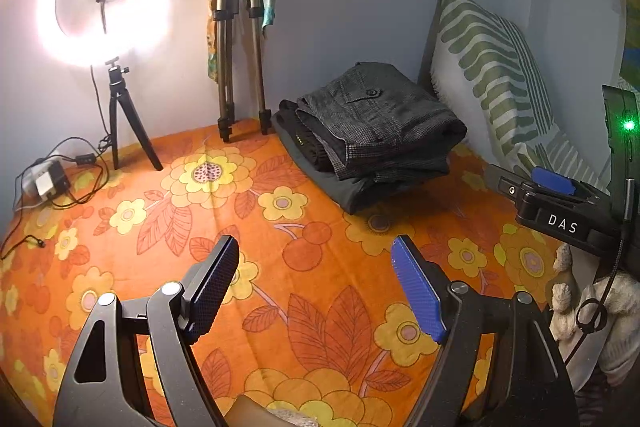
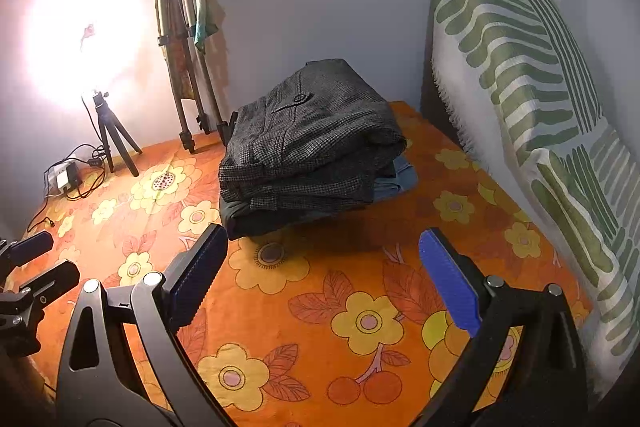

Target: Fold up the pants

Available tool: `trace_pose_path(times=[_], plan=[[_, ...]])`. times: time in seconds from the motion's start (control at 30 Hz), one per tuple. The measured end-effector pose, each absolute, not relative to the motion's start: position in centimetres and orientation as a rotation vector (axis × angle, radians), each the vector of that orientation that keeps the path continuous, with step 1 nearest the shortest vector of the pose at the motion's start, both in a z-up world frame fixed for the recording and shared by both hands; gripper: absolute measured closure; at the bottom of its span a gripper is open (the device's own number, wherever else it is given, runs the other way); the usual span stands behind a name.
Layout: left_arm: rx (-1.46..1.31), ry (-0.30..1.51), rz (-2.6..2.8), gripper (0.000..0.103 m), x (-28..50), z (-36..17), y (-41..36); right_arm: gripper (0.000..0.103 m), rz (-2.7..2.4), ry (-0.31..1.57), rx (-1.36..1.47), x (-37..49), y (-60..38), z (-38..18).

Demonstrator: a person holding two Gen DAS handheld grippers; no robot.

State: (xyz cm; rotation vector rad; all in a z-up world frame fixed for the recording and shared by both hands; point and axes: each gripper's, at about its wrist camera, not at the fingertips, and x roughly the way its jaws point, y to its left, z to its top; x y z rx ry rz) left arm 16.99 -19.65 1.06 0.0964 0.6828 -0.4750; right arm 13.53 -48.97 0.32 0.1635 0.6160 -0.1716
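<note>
Left gripper (image 1: 316, 283): jaws spread wide, nothing between them, hovering over the orange floral bedsheet (image 1: 320, 307). Right gripper (image 2: 324, 279): jaws likewise spread and empty. Folded grey houndstooth pants (image 2: 308, 143) sit on top of a stack of folded clothes (image 1: 332, 183) at the far side of the bed, near the wall, well apart from both grippers (button pocket facing up). Green striped pillow (image 2: 532, 87) leans against the wall right of the stack. Lit ring light (image 1: 104, 3) on a small tripod far left.
</note>
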Motion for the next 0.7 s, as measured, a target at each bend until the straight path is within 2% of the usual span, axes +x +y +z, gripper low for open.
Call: trace_pose_path(times=[0.7], plan=[[0.100, 0.673, -0.484, 0.024, 16.50, 1.30, -19.63, 0.005, -0.169, 0.618, 0.164, 13.45, -48.60, 0.38]])
